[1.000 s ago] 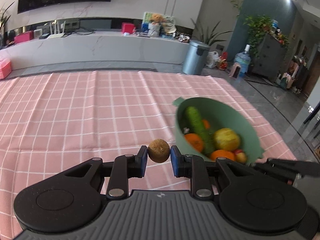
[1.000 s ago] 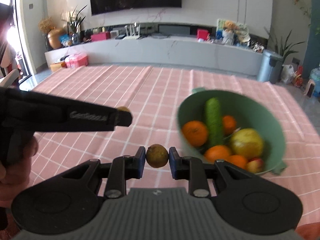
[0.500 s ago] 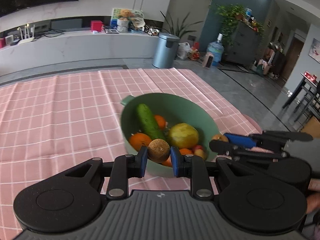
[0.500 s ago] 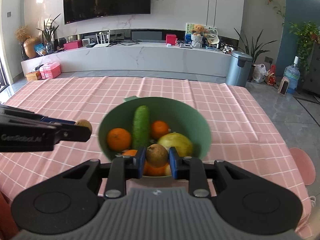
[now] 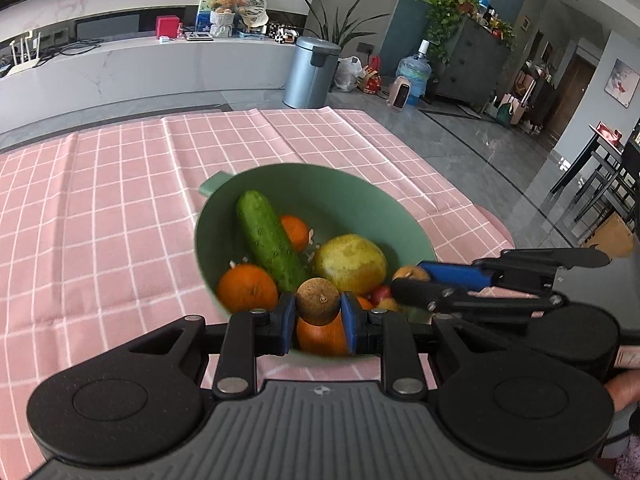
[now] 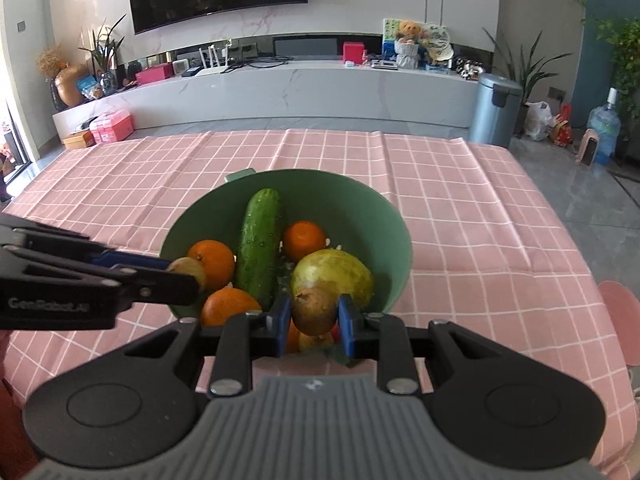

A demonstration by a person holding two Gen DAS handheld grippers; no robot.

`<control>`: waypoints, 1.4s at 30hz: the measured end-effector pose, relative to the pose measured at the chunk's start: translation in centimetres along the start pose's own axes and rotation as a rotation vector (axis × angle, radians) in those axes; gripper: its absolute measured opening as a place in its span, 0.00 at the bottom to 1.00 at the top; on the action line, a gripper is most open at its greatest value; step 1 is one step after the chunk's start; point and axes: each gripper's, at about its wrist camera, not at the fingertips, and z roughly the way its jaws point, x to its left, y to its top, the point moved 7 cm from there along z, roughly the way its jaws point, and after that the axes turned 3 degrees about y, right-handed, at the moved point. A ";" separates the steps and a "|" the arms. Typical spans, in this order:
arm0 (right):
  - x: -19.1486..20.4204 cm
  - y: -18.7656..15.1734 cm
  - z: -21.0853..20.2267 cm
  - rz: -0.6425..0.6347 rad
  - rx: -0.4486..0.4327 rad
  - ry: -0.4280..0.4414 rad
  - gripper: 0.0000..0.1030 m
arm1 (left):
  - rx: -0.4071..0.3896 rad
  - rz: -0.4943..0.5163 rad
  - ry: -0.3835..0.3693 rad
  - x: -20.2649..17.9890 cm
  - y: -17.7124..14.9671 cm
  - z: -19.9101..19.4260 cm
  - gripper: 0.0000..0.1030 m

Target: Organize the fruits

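A green bowl (image 5: 360, 196) (image 6: 360, 204) on the pink checked tablecloth holds a cucumber (image 5: 268, 240) (image 6: 258, 248), several oranges (image 5: 246, 288) and a yellow-green pear (image 5: 350, 258) (image 6: 332, 274). My left gripper (image 5: 318, 312) is shut on a small brown kiwi (image 5: 318, 301) over the bowl's near rim. My right gripper (image 6: 314, 316) is shut on another brown kiwi (image 6: 314, 311), also over the near rim. Each gripper shows in the other's view, the right one (image 5: 408, 280) and the left one (image 6: 186, 276).
The pink checked tablecloth (image 5: 100, 208) covers the table around the bowl. The table's right edge (image 5: 460, 196) drops to a grey floor. A white counter, a bin (image 5: 312, 72) and a water bottle stand far behind.
Both grippers, each holding its kiwi, have moved in over the green bowl; the bowl has gone from the right side to the centre of both views and looks closer.
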 end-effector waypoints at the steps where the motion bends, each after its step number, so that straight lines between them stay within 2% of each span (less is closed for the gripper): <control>1: 0.0 0.2 0.4 -0.004 0.005 0.004 0.20 | 0.005 0.001 -0.006 0.0 0.2 0.3 0.26; 11: 0.3 0.5 3.3 -0.079 0.088 0.046 0.21 | 0.073 -0.016 -0.066 0.4 0.6 3.0 0.26; 23: 0.3 0.3 4.3 -0.091 0.117 0.041 0.22 | 0.112 -0.018 -0.067 0.1 0.4 4.0 0.27; 26: 0.5 0.7 3.7 -0.110 0.101 0.029 0.37 | 0.097 -0.011 -0.054 0.0 0.6 3.1 0.31; 31: 1.1 1.5 1.6 -0.130 0.062 0.013 0.37 | 0.069 0.008 0.023 0.1 1.0 0.1 0.39; 35: 1.6 2.5 -1.3 -0.122 -0.008 -0.011 0.50 | 0.028 0.021 0.114 0.2 1.3 -3.3 0.42; 40: 2.6 3.7 -5.7 -0.100 -0.108 -0.023 0.64 | -0.060 0.017 0.180 -0.2 1.9 -8.4 0.59; 42: 3.0 3.9 -7.5 -0.088 -0.140 -0.022 0.75 | -0.107 0.015 0.211 -0.4 2.0 -10.4 0.66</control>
